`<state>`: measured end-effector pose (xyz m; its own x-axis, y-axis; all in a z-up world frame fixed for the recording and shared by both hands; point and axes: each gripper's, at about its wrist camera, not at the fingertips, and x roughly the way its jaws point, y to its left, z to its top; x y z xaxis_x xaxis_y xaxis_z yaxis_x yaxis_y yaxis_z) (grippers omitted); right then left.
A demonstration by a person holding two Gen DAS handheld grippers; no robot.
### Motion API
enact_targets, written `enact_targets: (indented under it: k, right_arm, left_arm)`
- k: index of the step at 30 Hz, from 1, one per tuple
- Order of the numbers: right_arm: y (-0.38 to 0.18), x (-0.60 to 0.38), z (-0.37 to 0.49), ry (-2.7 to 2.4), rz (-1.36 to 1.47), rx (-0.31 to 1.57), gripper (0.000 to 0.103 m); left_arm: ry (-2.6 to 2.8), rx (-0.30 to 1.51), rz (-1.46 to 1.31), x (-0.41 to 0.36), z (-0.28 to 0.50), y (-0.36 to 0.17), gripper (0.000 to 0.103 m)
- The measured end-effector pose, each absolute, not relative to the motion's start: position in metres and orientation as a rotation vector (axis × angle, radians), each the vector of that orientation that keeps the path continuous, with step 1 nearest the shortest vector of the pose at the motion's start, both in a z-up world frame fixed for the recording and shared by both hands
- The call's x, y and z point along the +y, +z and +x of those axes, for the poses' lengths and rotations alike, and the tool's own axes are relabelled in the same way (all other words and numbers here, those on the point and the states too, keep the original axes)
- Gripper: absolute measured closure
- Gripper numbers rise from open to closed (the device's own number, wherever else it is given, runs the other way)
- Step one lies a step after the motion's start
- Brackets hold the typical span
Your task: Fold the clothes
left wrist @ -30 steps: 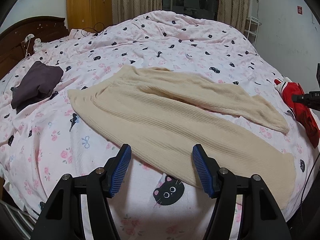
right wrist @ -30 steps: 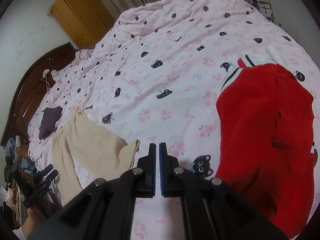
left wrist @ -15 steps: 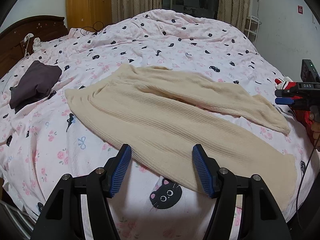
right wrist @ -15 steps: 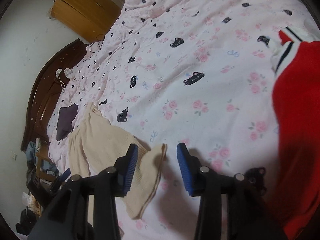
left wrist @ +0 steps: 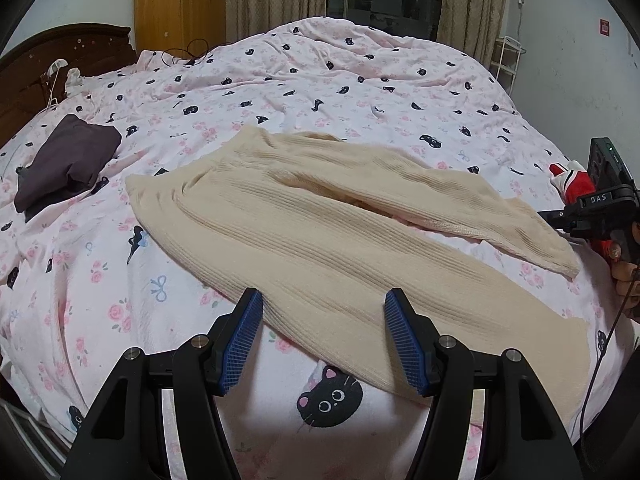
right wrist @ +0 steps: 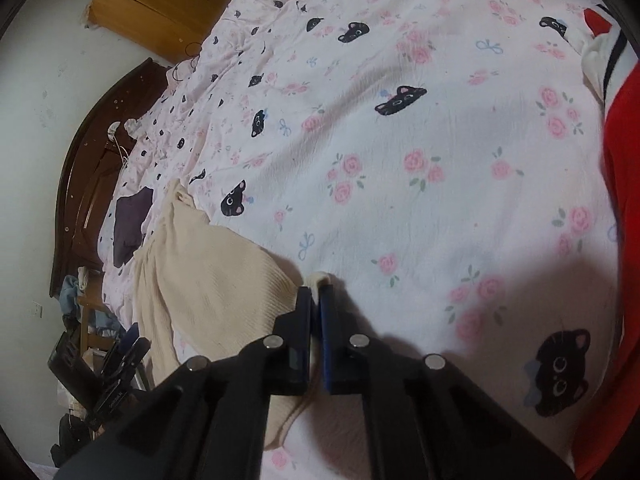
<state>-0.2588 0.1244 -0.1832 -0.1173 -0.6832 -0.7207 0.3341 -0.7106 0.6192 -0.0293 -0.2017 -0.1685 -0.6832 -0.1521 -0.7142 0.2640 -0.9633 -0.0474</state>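
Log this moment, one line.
left tool: open, above beige knit | right tool: shut on knit's sleeve end | fold: not started

Red garment [right wrist: 616, 240] cut off at right frame edge. Cream trousers [left wrist: 340, 232]: near hem hidden behind gripper finger [left wrist: 408, 344] at lower right. Clutter [right wrist: 80, 312] at lower left indistinct.

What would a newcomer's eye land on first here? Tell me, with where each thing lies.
First, the cream ribbed garment spread slantwise across the middle of the pink cat-print bedspread. The right gripper has shut its fingers on that garment's end, while the left gripper hangs open over its near edge. A red garment lies at the right, and a dark folded one at the left.
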Motion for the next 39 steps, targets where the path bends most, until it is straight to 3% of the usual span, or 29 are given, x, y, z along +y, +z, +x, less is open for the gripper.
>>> enact_targets:
  k: [11,26,30,34,36,39]
  right_arm:
    - [-0.143,0.158,-0.252,-2.035,1.364,-0.482,0.098]
    - [-0.161,0.147,-0.236,-2.152,1.510,-0.187,0.097]
    - [-0.165,0.145,-0.241,-2.155,1.509,-0.162,0.085]
    - [-0.163,0.153,-0.243,-2.161,1.511,-0.201,0.081]
    - [-0.158,0.163,-0.242,-2.188,1.505,-0.241,0.067]
    - [-0.153,0.182,-0.232,-2.163,1.501,-0.370,0.064]
  left_arm:
    - [-2.672,0.221,1.114,-0.204,-0.028,-0.169,0.044]
    - [-2.661,0.269,1.079,-0.213,-0.034,-0.164,0.044]
    - [-2.653,0.274,1.099,-0.212,-0.039,-0.167,0.044]
    - [-2.655,0.272,1.098,-0.211,-0.039,-0.167,0.044]
    - [-2.656,0.274,1.096,-0.211,-0.039,-0.166,0.044]
    - [-2.658,0.278,1.096,-0.211,-0.037,-0.166,0.044]
